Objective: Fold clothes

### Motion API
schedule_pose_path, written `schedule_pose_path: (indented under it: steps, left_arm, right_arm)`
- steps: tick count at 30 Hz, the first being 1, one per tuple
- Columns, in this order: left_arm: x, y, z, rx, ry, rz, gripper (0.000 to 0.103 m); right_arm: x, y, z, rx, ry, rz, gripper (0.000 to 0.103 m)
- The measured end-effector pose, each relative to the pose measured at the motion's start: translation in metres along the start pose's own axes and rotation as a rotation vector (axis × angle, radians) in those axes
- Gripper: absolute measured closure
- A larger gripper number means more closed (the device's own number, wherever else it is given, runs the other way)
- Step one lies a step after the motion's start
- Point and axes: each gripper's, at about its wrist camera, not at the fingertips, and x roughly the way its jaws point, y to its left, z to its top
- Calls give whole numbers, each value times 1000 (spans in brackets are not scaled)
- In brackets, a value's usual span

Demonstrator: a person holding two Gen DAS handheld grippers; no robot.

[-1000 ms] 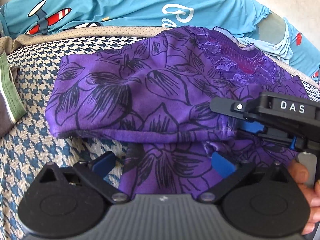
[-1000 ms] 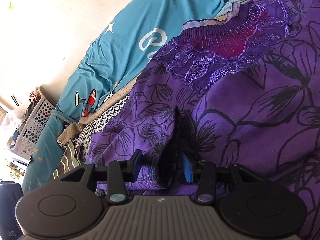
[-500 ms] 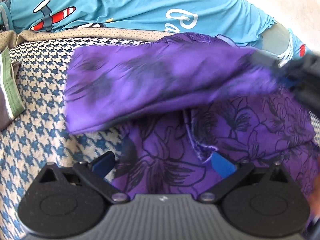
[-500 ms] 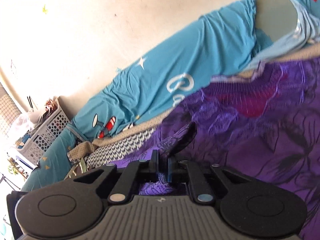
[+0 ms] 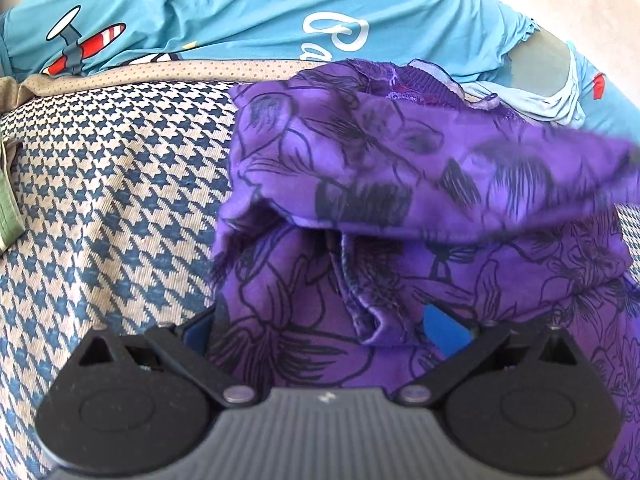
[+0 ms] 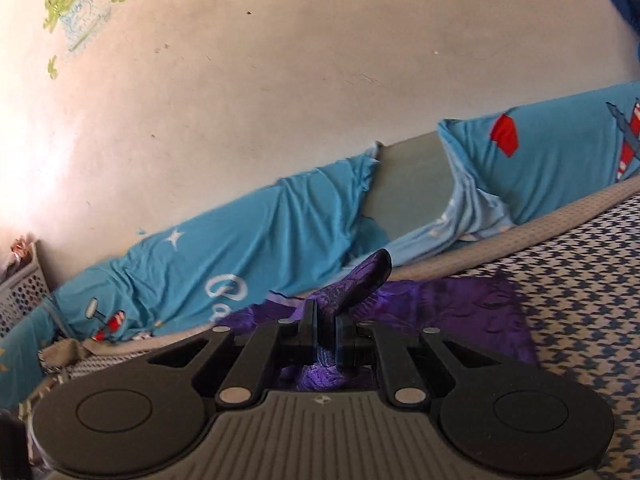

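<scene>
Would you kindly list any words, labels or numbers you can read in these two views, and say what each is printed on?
White cursive lettering on the blue sheet: partly hidden by folds; only what looks like "Pa" shows, and the word cannot be read.
The same lettering in the right wrist view: likewise cut off, unreadable.
Purple garment, houndstooth cover, both grippers: no text.

Two wrist fisheyes looking over one bed.
Left is tilting steeply down, close over the purple floral garment (image 5: 400,184); right is facing shallower toward the wall (image 6: 280,100) at 12 o'clock, sharing that garment (image 6: 448,308).
</scene>
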Motion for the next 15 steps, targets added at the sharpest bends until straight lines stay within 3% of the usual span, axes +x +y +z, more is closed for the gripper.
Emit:
schedule_pose_path:
  steps: [4, 6, 11, 15]
  left_arm:
    - [-1, 1, 3, -14, 1, 1, 0]
    - [-3, 2, 6, -25, 1, -6, 0]
    - [-16, 2, 12, -35, -70, -2, 0]
    - [-24, -4, 19, -7, -145, 17, 0]
  right_arm:
    - [12, -24, -20, -33, 174, -127, 91]
    - [14, -34, -28, -38, 221, -162, 87]
    - [2, -53, -23, 19, 157, -196, 72]
    - [-1, -54, -17, 58, 134, -179, 72]
